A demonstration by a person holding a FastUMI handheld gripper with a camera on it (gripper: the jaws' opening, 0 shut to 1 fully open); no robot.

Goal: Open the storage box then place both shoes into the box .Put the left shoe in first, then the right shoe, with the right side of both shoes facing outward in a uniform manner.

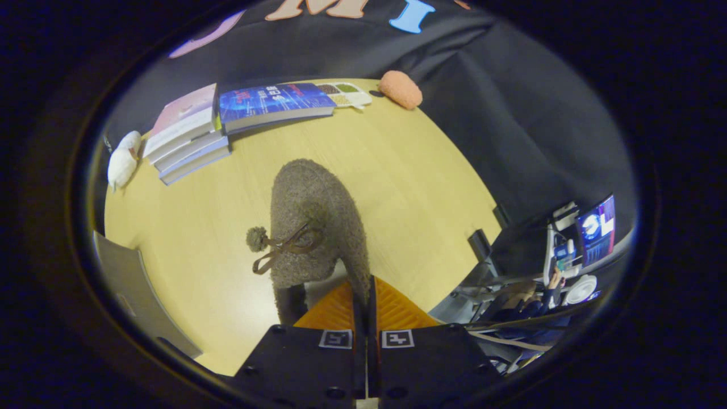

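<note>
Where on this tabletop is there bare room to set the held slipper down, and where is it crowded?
The gripper is shut on the fuzzy slipper. Bare wood lies between the slipper and the book stack, and beyond it toward the orange slipper. The far edge is crowded: books, blue book, white plush.

The gripper-mounted fisheye looks forward and steeply down along its fingers (346, 309), close above a fuzzy grey-brown shoe (312, 221) on the wooden table (409, 187); stacked books (190, 139) lie far off at 11 o'clock.
</note>
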